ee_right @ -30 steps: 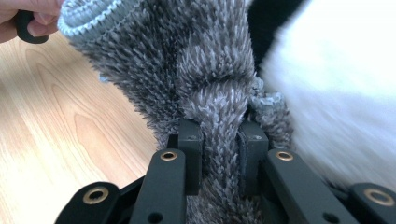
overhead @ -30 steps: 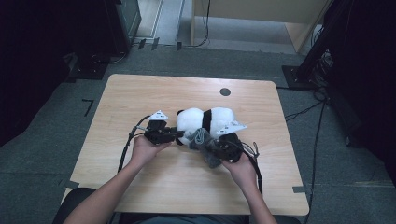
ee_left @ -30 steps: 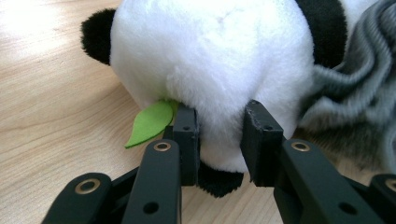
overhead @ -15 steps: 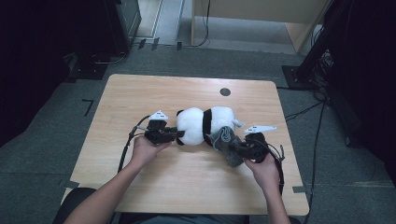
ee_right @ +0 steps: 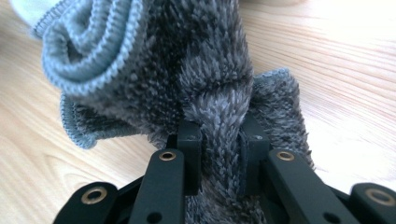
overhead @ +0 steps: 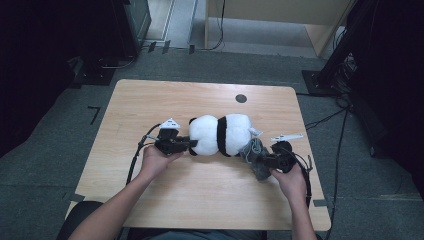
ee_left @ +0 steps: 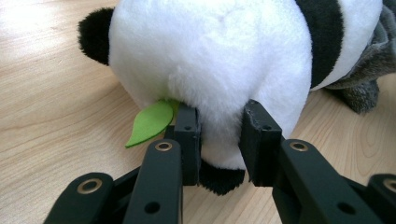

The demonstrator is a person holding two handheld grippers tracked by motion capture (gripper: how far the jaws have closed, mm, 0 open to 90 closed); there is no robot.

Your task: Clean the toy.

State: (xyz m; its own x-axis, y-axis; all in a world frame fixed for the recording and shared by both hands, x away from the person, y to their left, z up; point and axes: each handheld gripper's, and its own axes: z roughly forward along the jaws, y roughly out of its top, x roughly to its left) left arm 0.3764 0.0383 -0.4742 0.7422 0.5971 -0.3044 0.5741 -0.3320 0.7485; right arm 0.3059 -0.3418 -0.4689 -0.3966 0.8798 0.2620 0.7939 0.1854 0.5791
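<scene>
**Both jaws clamped: panda on the left, grey garment on the right**

The left gripper (ee_left: pixel 219 140) has its jaws closed on a fold of white plush at the head end of the toy panda (ee_left: pixel 219 60), pinching it from both sides; a green felt leaf (ee_left: pixel 150 122) sticks out just beside the jaw at the left of that view. The right gripper (ee_right: pixel 219 154) has its jaws pressed on a ridge of fuzzy grey garment (ee_right: pixel 210 70), with a ribbed knit cuff (ee_right: pixel 88 51) bunched beyond them.

From the high view, the panda (overhead: pixel 220 135) lies on its side near the middle of the counter (overhead: pixel 200 100). The left gripper (overhead: pixel 186 145) touches its left end, held by the left hand (overhead: pixel 157 160). The grey garment (overhead: pixel 254 156) lies against the panda's right end, stretched away toward the right gripper (overhead: pixel 265 161) in the right hand (overhead: pixel 290 180). A small dark round spot (overhead: pixel 241 98) sits on the counter beyond the panda, well apart from it.
</scene>
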